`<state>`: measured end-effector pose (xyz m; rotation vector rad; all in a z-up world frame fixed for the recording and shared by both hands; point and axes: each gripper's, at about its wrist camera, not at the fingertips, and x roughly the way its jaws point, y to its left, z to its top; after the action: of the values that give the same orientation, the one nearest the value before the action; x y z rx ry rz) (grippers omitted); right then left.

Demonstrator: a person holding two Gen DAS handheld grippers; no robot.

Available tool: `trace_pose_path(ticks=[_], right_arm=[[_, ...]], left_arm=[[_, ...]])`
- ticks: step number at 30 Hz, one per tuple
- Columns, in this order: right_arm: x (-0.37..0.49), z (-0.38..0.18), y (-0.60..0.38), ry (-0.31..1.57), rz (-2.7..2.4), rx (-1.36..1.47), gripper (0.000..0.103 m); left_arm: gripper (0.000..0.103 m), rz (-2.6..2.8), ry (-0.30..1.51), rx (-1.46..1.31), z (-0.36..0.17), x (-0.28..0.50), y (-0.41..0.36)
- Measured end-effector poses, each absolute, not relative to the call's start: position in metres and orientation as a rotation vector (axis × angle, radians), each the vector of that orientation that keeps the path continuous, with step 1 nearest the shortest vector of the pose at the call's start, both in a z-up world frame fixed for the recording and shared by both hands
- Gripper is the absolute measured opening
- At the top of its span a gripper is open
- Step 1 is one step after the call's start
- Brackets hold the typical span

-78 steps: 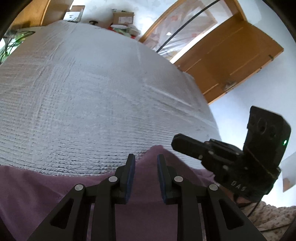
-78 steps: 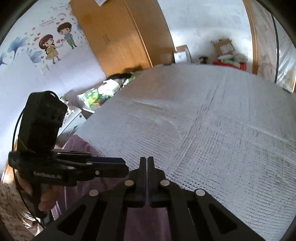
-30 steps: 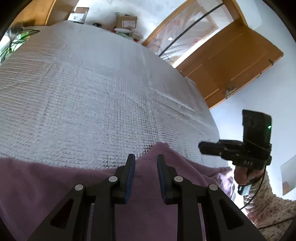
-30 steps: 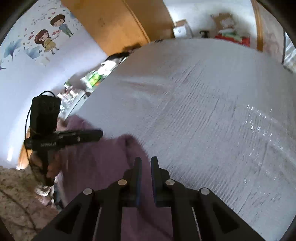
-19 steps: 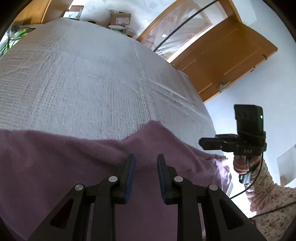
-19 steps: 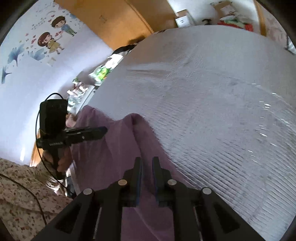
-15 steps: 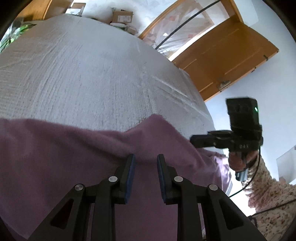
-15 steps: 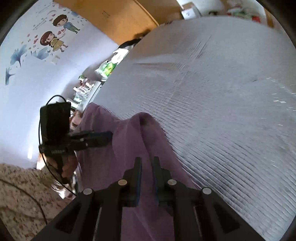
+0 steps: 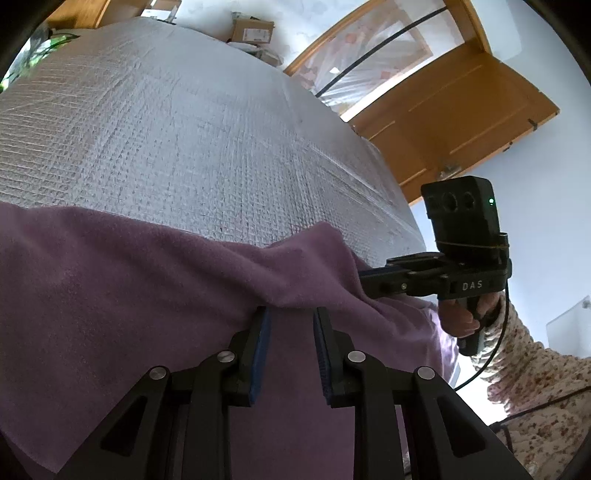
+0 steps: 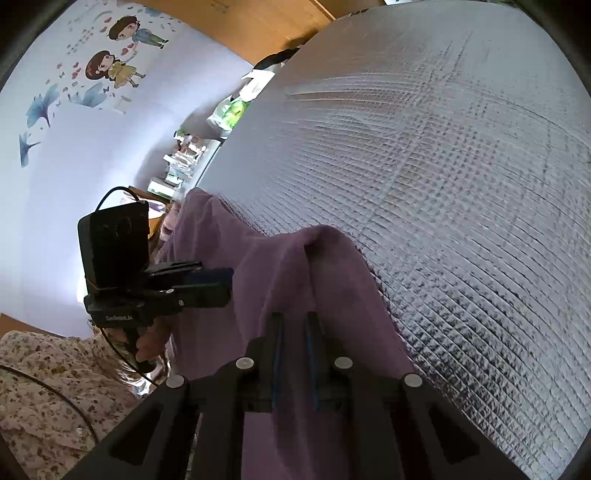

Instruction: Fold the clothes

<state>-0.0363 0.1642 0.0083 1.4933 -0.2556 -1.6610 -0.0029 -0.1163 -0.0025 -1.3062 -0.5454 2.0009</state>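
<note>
A purple fleece garment (image 9: 129,295) lies with its front part spread over the near edge of a silver-grey quilted bed cover (image 9: 166,129). My left gripper (image 9: 290,314) holds a bunched fold of it between jaws that stand a little apart. My right gripper (image 10: 293,317) has its jaws closing on a narrow gap, with the garment (image 10: 295,266) between the pads and a peak of cloth rising just ahead of them. In the left wrist view the right gripper (image 9: 364,282) reaches in from the right, tips buried in the cloth. The left gripper (image 10: 227,282) meets the cloth's left side.
The bed cover (image 10: 461,184) stretches far ahead. A wooden door (image 9: 461,122) stands open at the right, and cardboard boxes (image 9: 253,31) sit beyond the bed. Bags and clutter (image 10: 229,110) line its left side. A floral sleeve (image 9: 535,376) is at lower right.
The garment has come further up onto the bed cover. The right gripper has dropped and moved in closer to the left one, and its jaws have narrowed.
</note>
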Motion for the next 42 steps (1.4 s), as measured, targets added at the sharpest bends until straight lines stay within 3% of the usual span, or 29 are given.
trace_pose_path(ticks=[2,12,15,17,18,25,28,31,35,42], right_arm=[[-0.038,0.010,0.165,-0.241,-1.685,1.489,0.001],[-0.045,0.035,0.182,-0.219,-1.805,1.410,0.001],[-0.047,0.026,0.171,-0.224,-1.749,1.425,0.004],[-0.051,0.018,0.164,-0.241,-1.725,1.442,0.023],[-0.053,0.015,0.162,-0.255,-1.720,1.446,0.026],[-0.056,0.015,0.153,-0.234,-1.696,1.431,0.029],[-0.054,0.011,0.147,-0.233,-1.674,1.446,0.027],[-0.056,0.009,0.149,-0.244,-1.671,1.457,0.011],[-0.060,0.014,0.158,-0.245,-1.687,1.449,0.007],[-0.066,0.041,0.144,-0.032,-1.827,1.363,0.007]], left_arm=[[0.025,2.000,-0.549,-1.304,-0.002,-0.003,-0.118],[0.025,2.001,-0.538,-1.296,-0.004,0.000,-0.117],[0.025,2.000,-0.543,-1.293,-0.007,0.001,-0.114],[0.025,1.999,-0.550,-1.294,-0.007,0.001,-0.115],[0.025,1.998,-0.553,-1.296,-0.007,0.001,-0.115],[0.025,1.988,-0.559,-1.299,-0.008,0.002,-0.117],[0.025,1.984,-0.570,-1.297,-0.008,0.003,-0.120],[0.025,1.982,-0.571,-1.296,-0.007,0.004,-0.123],[0.025,1.980,-0.576,-1.293,-0.008,0.004,-0.125],[0.025,1.980,-0.581,-1.281,-0.010,0.009,-0.130]])
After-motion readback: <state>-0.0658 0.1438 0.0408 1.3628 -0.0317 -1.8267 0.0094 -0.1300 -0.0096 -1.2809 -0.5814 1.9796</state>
